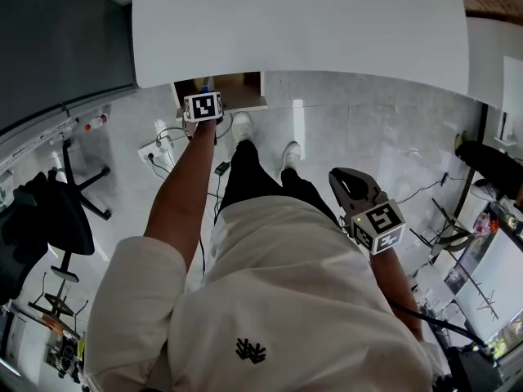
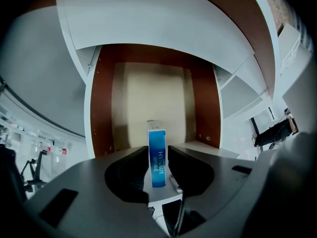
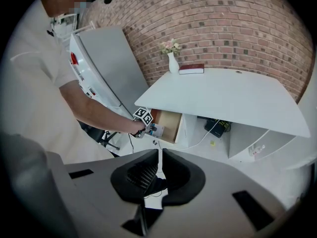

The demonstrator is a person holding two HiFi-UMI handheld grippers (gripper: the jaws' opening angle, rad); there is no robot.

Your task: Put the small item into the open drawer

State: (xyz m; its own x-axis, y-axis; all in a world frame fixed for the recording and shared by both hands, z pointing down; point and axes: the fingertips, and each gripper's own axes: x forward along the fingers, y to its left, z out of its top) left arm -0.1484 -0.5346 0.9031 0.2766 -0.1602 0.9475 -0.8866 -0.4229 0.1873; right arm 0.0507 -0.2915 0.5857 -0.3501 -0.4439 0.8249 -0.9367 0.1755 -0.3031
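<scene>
Left gripper view — blue box [image 2: 157, 138] stands in drawer [image 2: 148, 98], between left claw's [image 2: 158, 152] spread jaws.

We wear a cream short-sleeved shirt [image 1: 286, 300] with a small black emblem [image 1: 251, 350] on the side away from the tabletop [image 1: 302, 31], black trousers [image 1: 245, 178], and white shoes [image 1: 242, 125] nearest that tabletop. Our left tongs [image 2: 158, 155] and right tongs [image 3: 159, 155] are grey, black inside, each bearing a white cube [image 1: 203, 106] with black square markers.
</scene>
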